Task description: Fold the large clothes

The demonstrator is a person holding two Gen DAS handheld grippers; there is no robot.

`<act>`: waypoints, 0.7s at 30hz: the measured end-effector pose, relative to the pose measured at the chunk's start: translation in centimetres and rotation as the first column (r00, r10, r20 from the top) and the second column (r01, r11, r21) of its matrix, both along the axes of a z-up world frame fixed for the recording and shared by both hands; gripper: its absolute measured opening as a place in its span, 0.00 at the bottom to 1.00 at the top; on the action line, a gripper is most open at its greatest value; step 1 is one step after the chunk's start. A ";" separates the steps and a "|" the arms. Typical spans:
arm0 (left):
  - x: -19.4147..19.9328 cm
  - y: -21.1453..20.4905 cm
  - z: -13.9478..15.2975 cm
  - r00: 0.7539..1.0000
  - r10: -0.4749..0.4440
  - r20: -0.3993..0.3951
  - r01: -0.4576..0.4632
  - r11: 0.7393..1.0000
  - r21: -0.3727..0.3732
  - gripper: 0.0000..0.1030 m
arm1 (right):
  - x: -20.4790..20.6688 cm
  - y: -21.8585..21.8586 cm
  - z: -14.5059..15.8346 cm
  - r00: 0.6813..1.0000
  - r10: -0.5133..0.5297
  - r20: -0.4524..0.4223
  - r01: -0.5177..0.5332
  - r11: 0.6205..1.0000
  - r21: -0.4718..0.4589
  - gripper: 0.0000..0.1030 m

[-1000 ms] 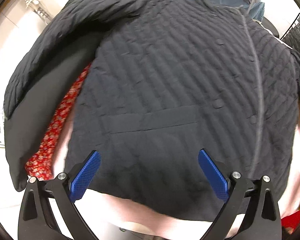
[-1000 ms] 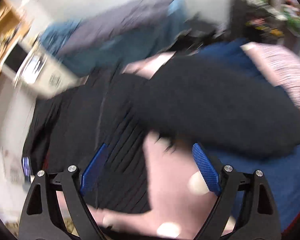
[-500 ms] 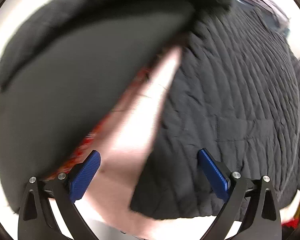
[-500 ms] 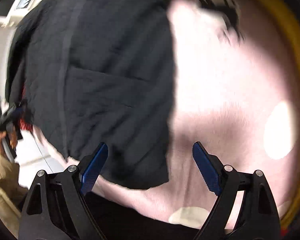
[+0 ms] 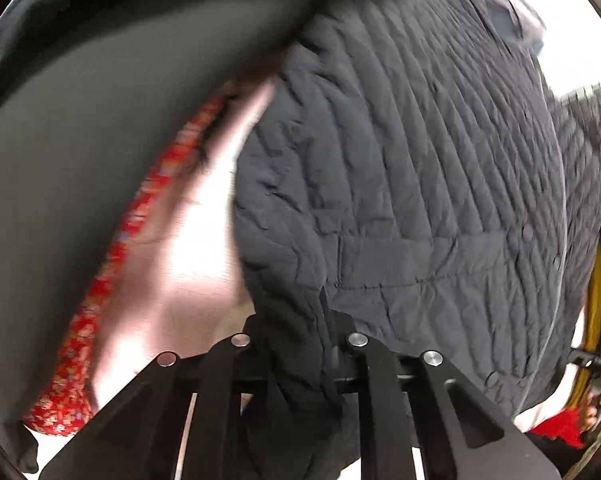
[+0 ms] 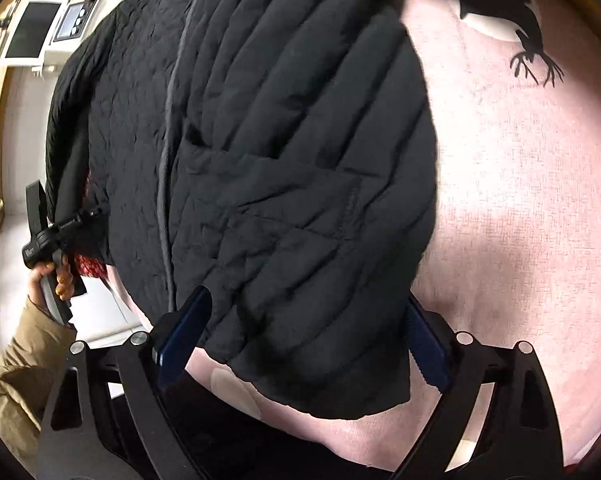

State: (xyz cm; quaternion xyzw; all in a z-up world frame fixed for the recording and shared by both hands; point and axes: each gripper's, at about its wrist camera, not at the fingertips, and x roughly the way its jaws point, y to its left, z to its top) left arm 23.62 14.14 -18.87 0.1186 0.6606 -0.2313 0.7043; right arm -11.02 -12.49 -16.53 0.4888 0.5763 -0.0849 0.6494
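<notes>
A black quilted jacket (image 5: 412,168) lies spread on a pink sheet (image 5: 196,264). My left gripper (image 5: 296,344) is shut on the jacket's bottom left hem corner, and the fabric bunches between its fingers. In the right wrist view the same jacket (image 6: 284,152) fills the middle. My right gripper (image 6: 304,336) is open, its blue pads on either side of the bottom right hem corner, which lies between them. The left gripper also shows at the far left of the right wrist view (image 6: 44,236), held in a hand.
A red patterned cloth (image 5: 100,308) lies beside the jacket's left sleeve (image 5: 80,152). The pink sheet (image 6: 520,200) carries a black deer print (image 6: 504,12). A white appliance (image 6: 48,28) stands at the back left. A yellow edge (image 5: 596,320) runs at the right.
My left gripper has closed on the jacket's bottom left hem corner. My right gripper has moved forward until the bottom right hem corner sits between its open fingers.
</notes>
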 end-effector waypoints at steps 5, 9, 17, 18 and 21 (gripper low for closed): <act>1.2 2.4 -0.3 0.992 0.116 -0.048 -0.118 0.992 -0.045 0.13 | -2.3 -1.6 -1.4 0.996 -0.090 0.009 0.090 0.996 0.018 0.88; -1.0 1.4 -0.6 0.996 0.090 -0.022 -0.090 0.996 0.004 0.09 | -1.0 -0.4 -1.2 1.000 0.013 0.020 -0.013 1.000 -0.015 0.80; -3.2 -1.4 2.7 0.999 0.035 -0.028 -0.035 0.999 -0.007 0.08 | -1.8 0.1 0.4 0.996 0.025 0.085 -0.031 0.997 0.074 0.12; -3.9 -1.5 3.5 0.999 0.025 -0.036 -0.026 0.999 -0.027 0.08 | -2.4 -0.3 1.4 0.994 0.024 0.106 -0.031 0.997 0.065 0.11; -6.3 -1.9 5.0 0.997 -0.038 -0.062 0.035 0.998 -0.054 0.08 | -4.1 -0.7 4.9 0.987 0.070 0.145 -0.074 0.997 0.022 0.10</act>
